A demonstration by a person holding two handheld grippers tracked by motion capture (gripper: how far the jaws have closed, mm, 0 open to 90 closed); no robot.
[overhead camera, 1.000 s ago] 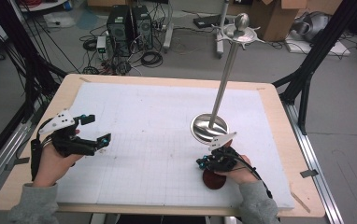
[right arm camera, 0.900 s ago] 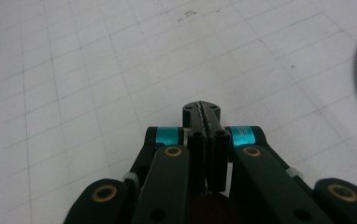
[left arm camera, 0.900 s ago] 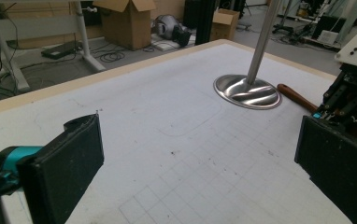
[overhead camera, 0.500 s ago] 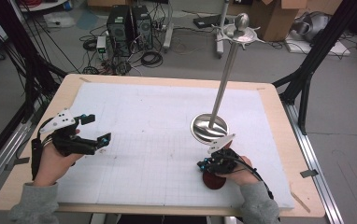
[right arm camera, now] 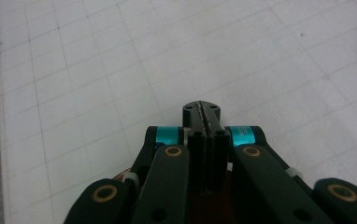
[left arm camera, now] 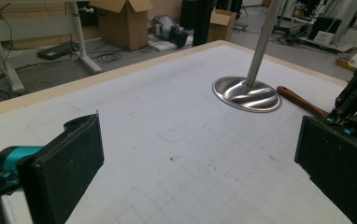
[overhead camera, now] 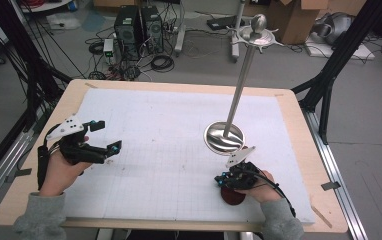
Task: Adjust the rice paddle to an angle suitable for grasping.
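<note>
two grippers work over one wide tabletop (overhead camera: 299, 150) under a white gridded mat (overhead camera: 169, 150). near its right side stands a tall polished steel stand (overhead camera: 239, 85) on a round base, nothing hanging from it. the left gripper (overhead camera: 110, 136) idles well apart at the left, jaws spread and empty. the right gripper (overhead camera: 221, 180), jaws pressed together, rests over a dark reddish-brown wooden utensil (overhead camera: 233, 196) lying near the front edge; whether it grips it cannot be told. lifting seems not yet begun.

No readable text, labels or numbers anywhere.
The white table mat (overhead camera: 169, 130) carries just a faint printed grid, without markings.
</note>
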